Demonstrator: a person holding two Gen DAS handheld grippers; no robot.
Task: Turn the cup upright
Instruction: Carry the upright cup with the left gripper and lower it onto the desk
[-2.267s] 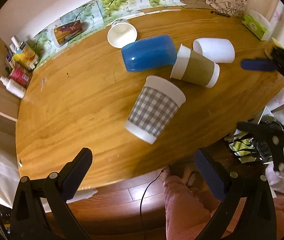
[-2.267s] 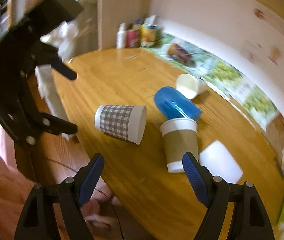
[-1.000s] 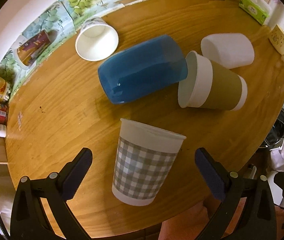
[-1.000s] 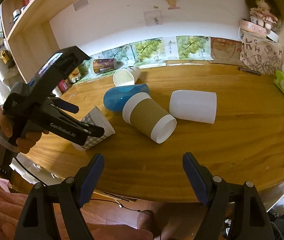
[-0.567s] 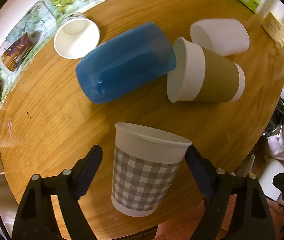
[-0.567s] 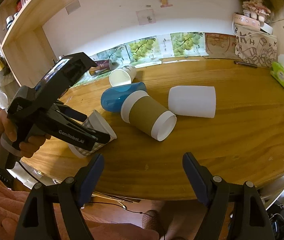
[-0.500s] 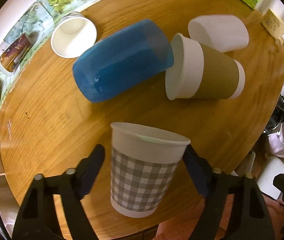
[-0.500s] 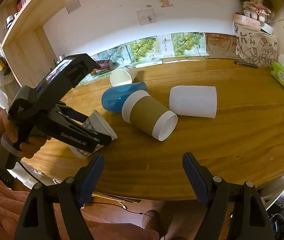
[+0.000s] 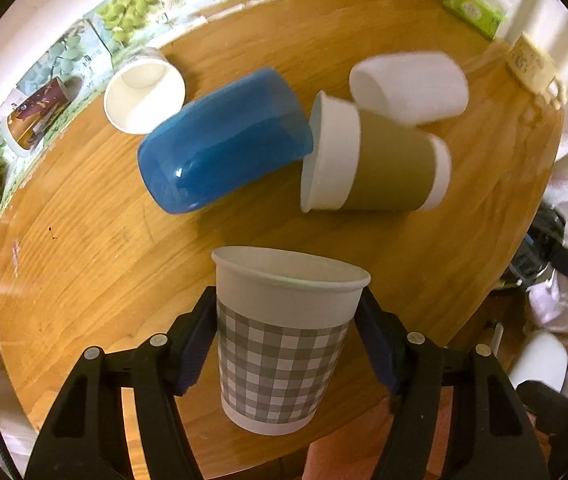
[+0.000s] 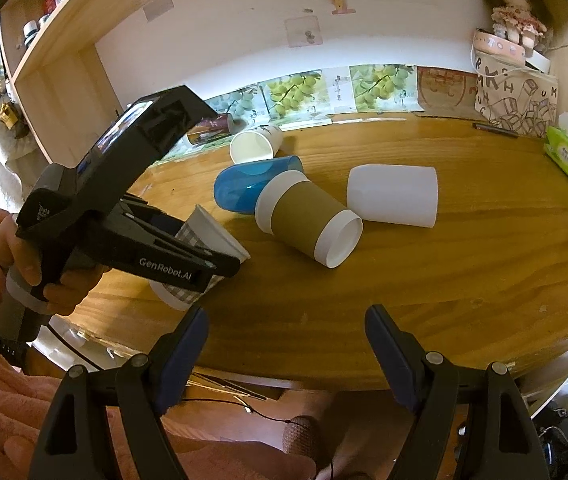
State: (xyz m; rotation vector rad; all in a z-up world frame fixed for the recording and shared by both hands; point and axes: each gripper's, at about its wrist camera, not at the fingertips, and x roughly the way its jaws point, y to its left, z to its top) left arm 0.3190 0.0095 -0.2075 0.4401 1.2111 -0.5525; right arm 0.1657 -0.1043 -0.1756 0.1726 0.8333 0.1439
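The left gripper (image 9: 288,332) is clenched around the checked cup (image 9: 284,344), between its jaws. The right gripper (image 10: 286,344) hangs released over the table (image 10: 464,272) edge.

The left gripper (image 9: 288,332) has its two blue-padded fingers (image 9: 194,338) pressed against opposite sides of the checked cup (image 9: 284,344), which sits between them with its mouth tipped away from the handle. From the right wrist view, the person's left hand (image 10: 34,264) wraps the grip in a pink sleeve. The right gripper (image 10: 286,344) hangs at the near table edge, fingers (image 10: 182,346) spread wide with nothing between them.
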